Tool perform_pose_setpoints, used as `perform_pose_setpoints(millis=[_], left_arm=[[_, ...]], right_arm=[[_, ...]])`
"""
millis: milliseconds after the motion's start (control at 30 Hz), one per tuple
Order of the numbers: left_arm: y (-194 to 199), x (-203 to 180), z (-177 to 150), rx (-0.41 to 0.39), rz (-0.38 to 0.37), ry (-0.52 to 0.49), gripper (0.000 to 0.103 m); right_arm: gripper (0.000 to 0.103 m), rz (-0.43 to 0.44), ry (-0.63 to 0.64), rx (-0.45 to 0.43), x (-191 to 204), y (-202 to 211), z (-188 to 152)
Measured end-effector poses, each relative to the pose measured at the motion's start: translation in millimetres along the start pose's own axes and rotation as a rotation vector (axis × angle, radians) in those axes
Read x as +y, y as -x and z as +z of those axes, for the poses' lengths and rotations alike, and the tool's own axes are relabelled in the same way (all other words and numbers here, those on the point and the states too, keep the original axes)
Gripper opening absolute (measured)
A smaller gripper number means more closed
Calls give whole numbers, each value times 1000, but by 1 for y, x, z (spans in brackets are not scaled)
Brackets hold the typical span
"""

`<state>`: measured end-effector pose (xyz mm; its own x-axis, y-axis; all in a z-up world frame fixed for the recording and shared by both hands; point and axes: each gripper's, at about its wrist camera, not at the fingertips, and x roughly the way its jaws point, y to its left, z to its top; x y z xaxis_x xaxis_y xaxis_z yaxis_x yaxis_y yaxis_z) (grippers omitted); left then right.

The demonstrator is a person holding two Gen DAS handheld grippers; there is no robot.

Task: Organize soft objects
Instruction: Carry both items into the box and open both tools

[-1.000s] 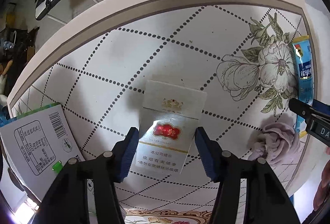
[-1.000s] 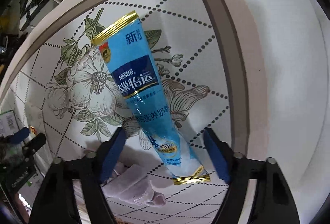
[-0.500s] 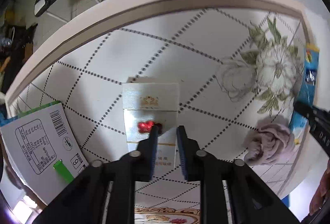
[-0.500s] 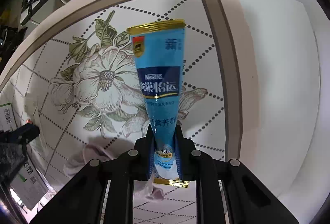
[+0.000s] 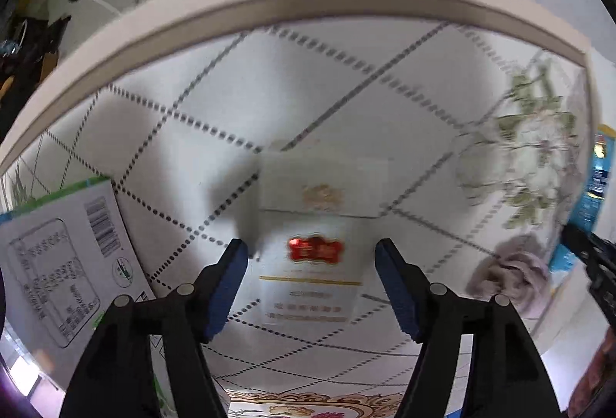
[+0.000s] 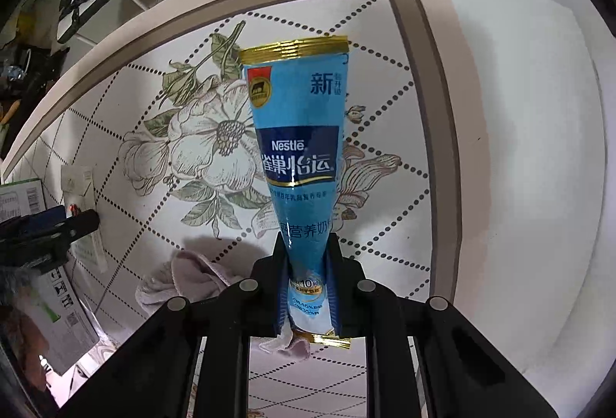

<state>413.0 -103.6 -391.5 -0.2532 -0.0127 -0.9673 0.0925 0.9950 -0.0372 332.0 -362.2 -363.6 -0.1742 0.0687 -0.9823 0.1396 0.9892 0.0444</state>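
Note:
A silver-white cigarette pack [image 5: 312,229] with a red emblem lies flat on the patterned table mat [image 5: 269,90]. My left gripper [image 5: 311,283] is open, its blue pads either side of the pack's near half, not touching it. My right gripper [image 6: 307,256] is shut on the lower part of a blue Nestle milk powder pouch [image 6: 298,133], which is lifted off the mat and points away from me. A crumpled mauve cloth [image 6: 184,279] lies on the mat just left of my right gripper; it also shows in the left wrist view [image 5: 512,275].
A white carton with a barcode [image 5: 61,264] lies at the mat's left end. The mat's curved beige border [image 5: 231,5] runs along the far side. The white table surface [image 6: 519,148] lies beyond the mat's right edge. Clutter stands on the floor beyond.
My left gripper, shut over the cigarette pack half a second ago, has opened wide again. My right gripper stays shut on the pouch and has raised it a little.

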Motion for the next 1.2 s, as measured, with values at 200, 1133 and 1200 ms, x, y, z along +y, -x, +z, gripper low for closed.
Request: perform_pose_setpoints(millis=[200, 1133, 1200], left_arm=[[0, -8, 0, -42, 28, 6, 60], [156, 5, -165, -354, -302, 13, 53], [168, 28, -182, -386, -310, 22, 53]], right_arm=[[18, -1, -7, 0, -12, -1, 11], [17, 97, 99, -256, 57, 162, -67], [17, 122, 131, -268, 82, 173, -84]])
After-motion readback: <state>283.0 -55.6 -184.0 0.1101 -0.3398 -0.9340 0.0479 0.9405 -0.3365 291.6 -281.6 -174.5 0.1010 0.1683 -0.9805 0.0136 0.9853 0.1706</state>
